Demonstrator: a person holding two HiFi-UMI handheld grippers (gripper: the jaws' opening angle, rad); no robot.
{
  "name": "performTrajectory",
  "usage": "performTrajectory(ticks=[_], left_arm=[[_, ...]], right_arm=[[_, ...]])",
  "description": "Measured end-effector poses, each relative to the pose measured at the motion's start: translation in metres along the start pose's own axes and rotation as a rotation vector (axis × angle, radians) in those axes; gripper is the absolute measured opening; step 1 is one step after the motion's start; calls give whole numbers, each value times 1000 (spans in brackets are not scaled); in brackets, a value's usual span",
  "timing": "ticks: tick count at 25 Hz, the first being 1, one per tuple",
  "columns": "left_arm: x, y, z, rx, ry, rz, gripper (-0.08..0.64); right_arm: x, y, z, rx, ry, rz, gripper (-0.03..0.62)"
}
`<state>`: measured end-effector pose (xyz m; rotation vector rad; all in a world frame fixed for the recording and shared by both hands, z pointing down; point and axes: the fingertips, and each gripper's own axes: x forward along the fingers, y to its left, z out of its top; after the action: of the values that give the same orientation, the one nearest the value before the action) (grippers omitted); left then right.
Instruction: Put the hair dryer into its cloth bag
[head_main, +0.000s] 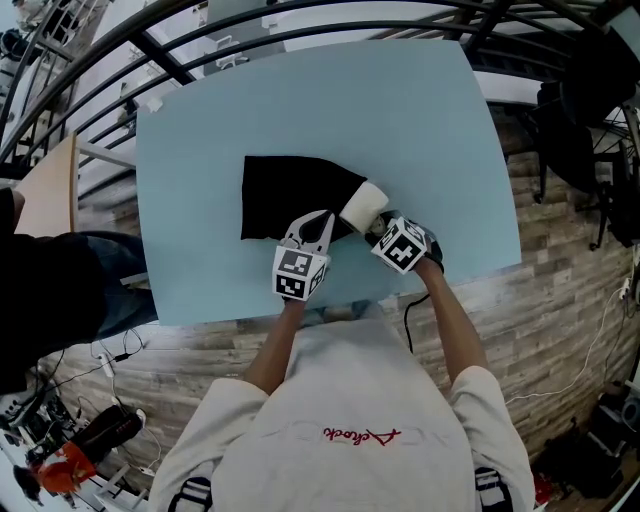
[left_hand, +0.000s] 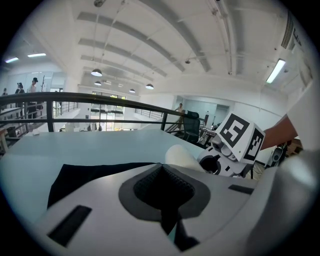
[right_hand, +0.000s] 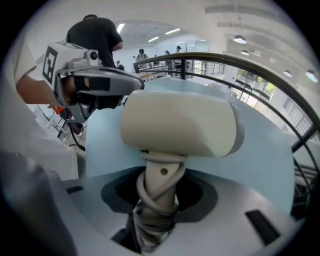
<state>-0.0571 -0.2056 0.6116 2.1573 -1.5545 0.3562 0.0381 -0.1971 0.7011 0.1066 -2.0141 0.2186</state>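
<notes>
A black cloth bag (head_main: 285, 195) lies flat on the light blue table (head_main: 300, 100). My left gripper (head_main: 321, 224) is at the bag's near right edge, shut on a fold of its black cloth (left_hand: 167, 220). A cream hair dryer (head_main: 363, 205) hangs with its head at the bag's right side. My right gripper (head_main: 381, 233) is shut on the dryer's handle (right_hand: 159, 187), which has the cord wound round it. In the left gripper view the dryer's head (left_hand: 182, 156) shows just beyond the bag (left_hand: 85, 177). Whether the dryer's nose is inside the bag is hidden.
A person in dark clothes (head_main: 40, 290) stands left of the table, beside a wooden tabletop (head_main: 50, 190). A black railing (head_main: 150, 45) curves behind the table. A dark chair (head_main: 575, 130) stands at the right on the wooden floor. A black cable (head_main: 410, 320) hangs below my right arm.
</notes>
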Motion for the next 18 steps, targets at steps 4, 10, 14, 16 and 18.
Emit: performTrajectory(ticks=[4,10,14,16,18], left_arm=[[0,-2,0,-2,-3,-8,8],[2,-10,-3,4,1,-35,8],[5,-14,-1,6,-1,-49,8],[4,-15,0,6,-4,-56,8],[3,-16,1,7,-6,-65,8]], right_arm=[[12,7,-8,-45,87,47,181],[26,20,-17,-100,197,127,182],[31,21,-16,-138,235,141,182],[34,23,-13,-156,241,146,183],[37,25,-10,-170,248,150,182]])
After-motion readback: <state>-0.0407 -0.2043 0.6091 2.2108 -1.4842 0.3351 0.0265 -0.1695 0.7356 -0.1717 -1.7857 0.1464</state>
